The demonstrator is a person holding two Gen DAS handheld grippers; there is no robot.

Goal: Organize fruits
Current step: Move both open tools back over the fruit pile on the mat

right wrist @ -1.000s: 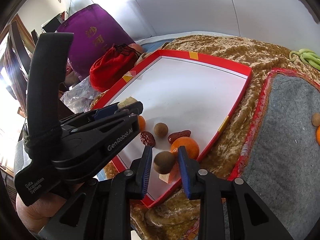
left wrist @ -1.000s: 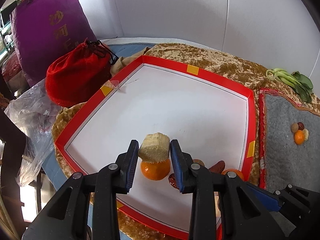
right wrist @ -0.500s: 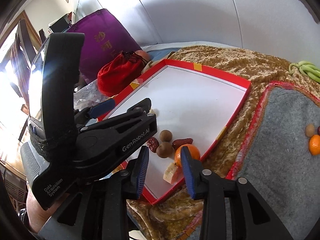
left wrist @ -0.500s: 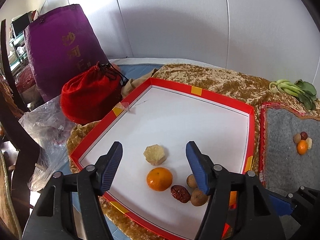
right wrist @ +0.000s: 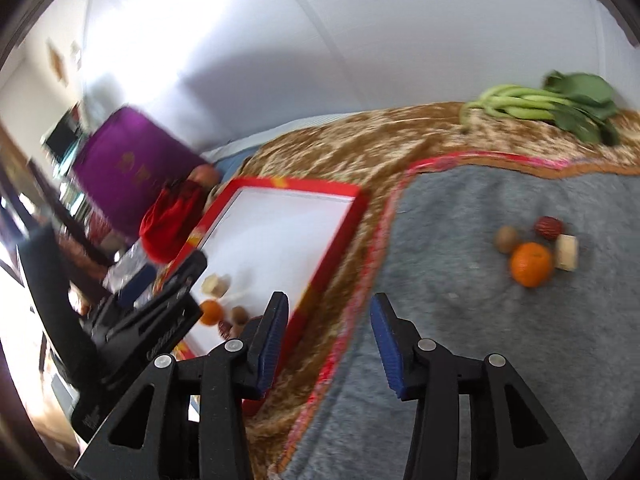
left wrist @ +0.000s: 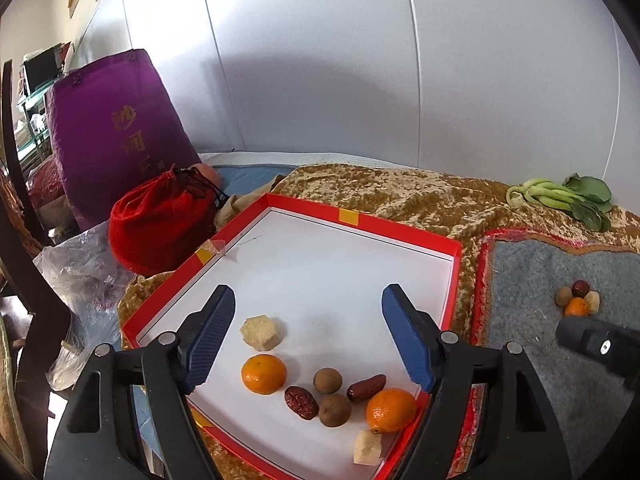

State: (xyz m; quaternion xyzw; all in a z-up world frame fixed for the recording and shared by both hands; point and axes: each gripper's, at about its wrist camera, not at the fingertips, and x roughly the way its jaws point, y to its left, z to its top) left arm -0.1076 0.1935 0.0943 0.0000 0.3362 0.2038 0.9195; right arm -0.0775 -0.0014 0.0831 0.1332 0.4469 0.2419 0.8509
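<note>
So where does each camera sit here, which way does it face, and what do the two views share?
Left wrist: on the left gripper, looking down into the red tray of fruit; its open fingers frame it, and the right gripper's tip shows.
Right wrist: on the right gripper, open, over the grey mat; the left gripper shows.
Shared: tray, mat fruit pile, greens.
</note>
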